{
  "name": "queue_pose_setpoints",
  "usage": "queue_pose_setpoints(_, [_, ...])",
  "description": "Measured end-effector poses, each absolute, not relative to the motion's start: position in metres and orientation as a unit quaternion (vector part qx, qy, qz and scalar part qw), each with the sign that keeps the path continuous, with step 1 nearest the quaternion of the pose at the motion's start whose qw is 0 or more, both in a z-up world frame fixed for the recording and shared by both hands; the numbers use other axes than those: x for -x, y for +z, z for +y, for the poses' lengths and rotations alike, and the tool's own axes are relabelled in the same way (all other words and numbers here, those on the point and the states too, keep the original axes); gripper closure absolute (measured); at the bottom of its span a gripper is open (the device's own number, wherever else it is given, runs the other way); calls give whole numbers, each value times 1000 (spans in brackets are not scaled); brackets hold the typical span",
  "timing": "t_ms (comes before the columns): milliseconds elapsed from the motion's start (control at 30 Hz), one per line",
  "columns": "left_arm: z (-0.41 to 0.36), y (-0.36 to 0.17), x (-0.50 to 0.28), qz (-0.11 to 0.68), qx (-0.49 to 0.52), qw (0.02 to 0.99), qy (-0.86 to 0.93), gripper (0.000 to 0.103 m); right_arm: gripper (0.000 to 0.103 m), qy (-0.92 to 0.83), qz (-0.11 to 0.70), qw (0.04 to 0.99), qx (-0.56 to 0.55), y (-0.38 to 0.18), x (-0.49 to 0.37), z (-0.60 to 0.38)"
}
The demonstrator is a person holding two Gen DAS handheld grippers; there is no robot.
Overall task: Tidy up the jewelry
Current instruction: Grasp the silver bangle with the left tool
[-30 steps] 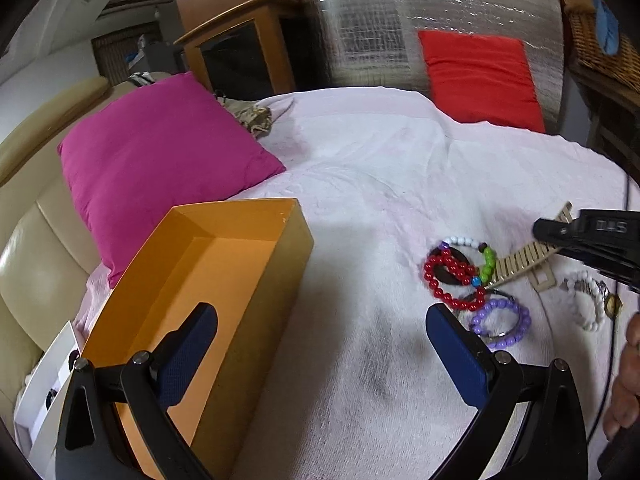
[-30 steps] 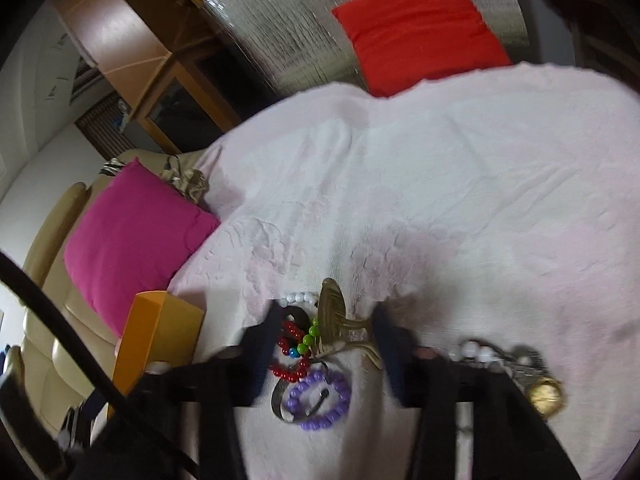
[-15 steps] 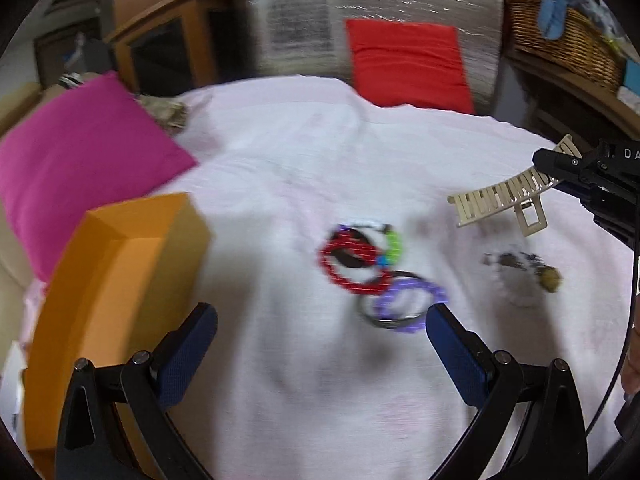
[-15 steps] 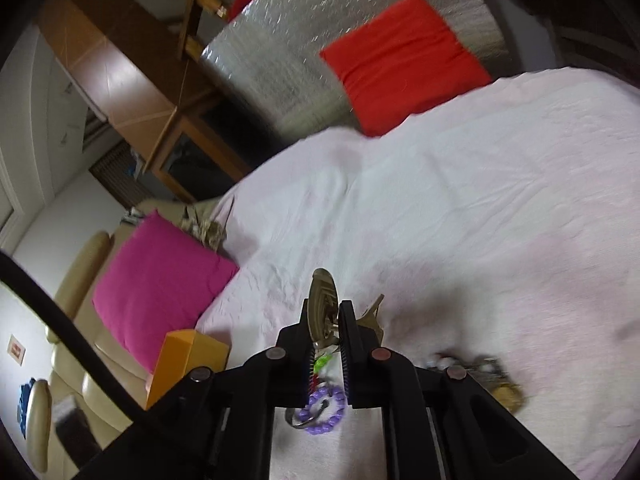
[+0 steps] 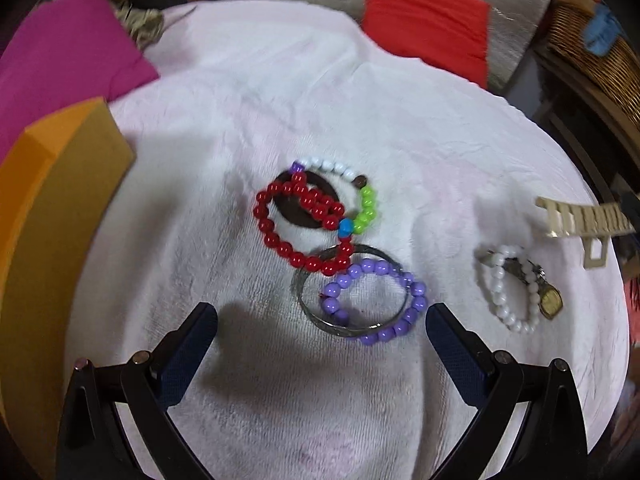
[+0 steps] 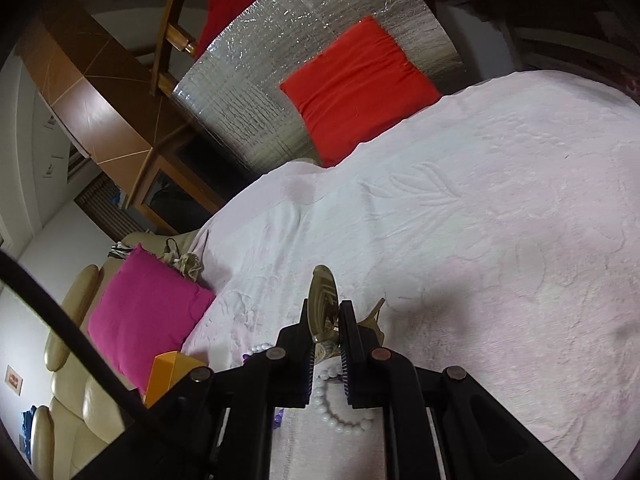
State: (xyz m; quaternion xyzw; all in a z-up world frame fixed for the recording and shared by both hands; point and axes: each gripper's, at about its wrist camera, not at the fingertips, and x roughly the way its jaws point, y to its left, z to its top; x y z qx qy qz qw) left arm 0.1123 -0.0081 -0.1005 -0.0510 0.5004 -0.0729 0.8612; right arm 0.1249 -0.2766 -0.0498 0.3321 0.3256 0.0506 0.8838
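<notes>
Orange box (image 5: pixel 60 216) cut off at left edge, hair clip (image 5: pixel 580 220) partly cropped, wicker basket (image 5: pixel 592 52) blurred

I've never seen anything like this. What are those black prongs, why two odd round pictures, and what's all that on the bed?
Each picture comes from a camera on a handheld gripper, looking along its two fingers. The left gripper is open above a pink cover strewn with jewelry: a red bead bracelet, a purple bead bracelet over a metal bangle, and a white bead bracelet. An orange box waits alongside. The right gripper is shut on a beige hair clip.
</notes>
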Motion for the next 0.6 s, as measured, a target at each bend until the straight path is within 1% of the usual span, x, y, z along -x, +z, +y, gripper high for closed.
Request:
queue_pose_setpoints(100, [-11,-103,-116,496,45,865,-62,1,91,50,329,882,-333,-52,-124,-279])
queue_pose_setpoints(133, [-12,-103,-117,493,44,867,-61,6,91,51,330,881,-334,-53,-124,-280])
queue_pose_setpoints(200, [-11,-102,-120,487,45,870,-61,13,91,50,330,882,-332,-52,-124,-280])
queue_pose_setpoints(267, [-8,-101,-123,484,50,871,-71,23,91,51,330,882,-331,-52,-124,-278])
queue_pose_setpoints(333, [-11,-98,-121,481,49,871,-90,41,91,52,330,883,-330,-52,-123,-277])
queue_pose_setpoints(367, [-14,-97,-120,481,46,870,-100,44,91,52,329,883,-330,-52,-123,-277])
queue_pose_setpoints(600, [2,-88,-110,479,66,867,-120,44,91,60,327,886,-323,-51,-119,-270])
